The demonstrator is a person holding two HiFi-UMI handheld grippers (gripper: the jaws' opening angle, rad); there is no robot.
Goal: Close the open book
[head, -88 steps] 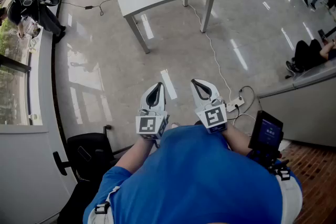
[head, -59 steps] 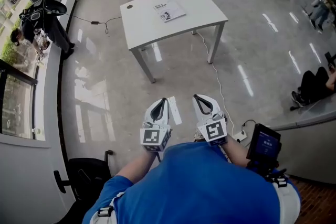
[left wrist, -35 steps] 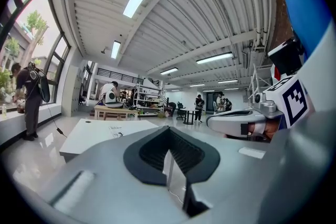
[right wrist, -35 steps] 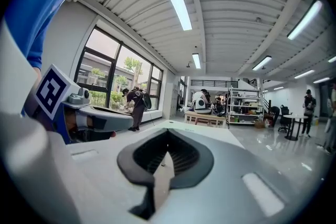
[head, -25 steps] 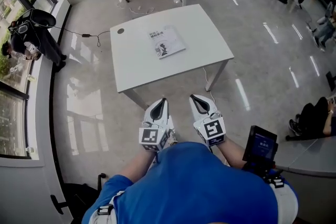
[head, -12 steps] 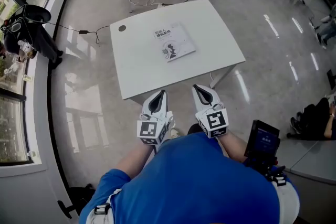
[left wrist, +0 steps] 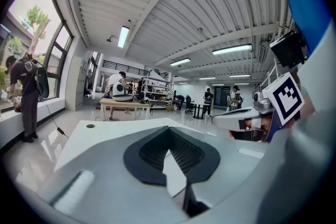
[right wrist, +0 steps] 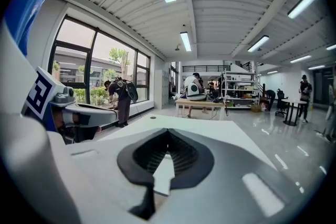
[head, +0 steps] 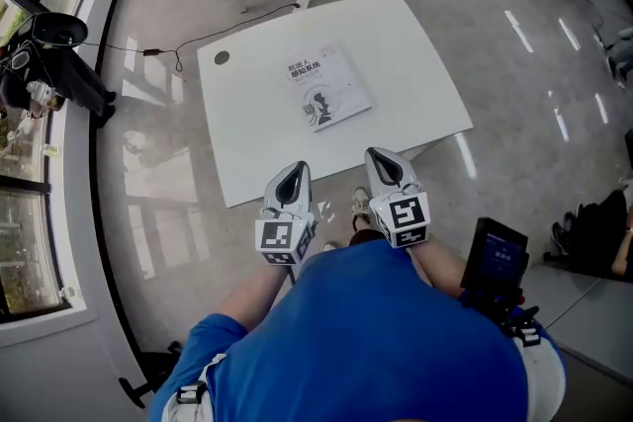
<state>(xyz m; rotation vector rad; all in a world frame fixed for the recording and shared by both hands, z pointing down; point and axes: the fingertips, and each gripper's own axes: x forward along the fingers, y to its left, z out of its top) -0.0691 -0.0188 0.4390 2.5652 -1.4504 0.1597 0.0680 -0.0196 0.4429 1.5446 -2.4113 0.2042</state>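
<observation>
Head view: white table (head: 255,145) with the book (head: 328,88) lying flat near its centre, a printed face upward; whether it is open or shut cannot be told from here. Left gripper (head: 293,173) and right gripper (head: 383,159) – both with jaws pressed together, nothing between them – are held side by side at the table's near edge, well short of the book, pointing toward it.

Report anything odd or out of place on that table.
Only the book stands out: it lies flat near the middle of the table with its printed cover up, so it looks shut already, not open. Nothing looks spilled, tipped or damaged.
</observation>
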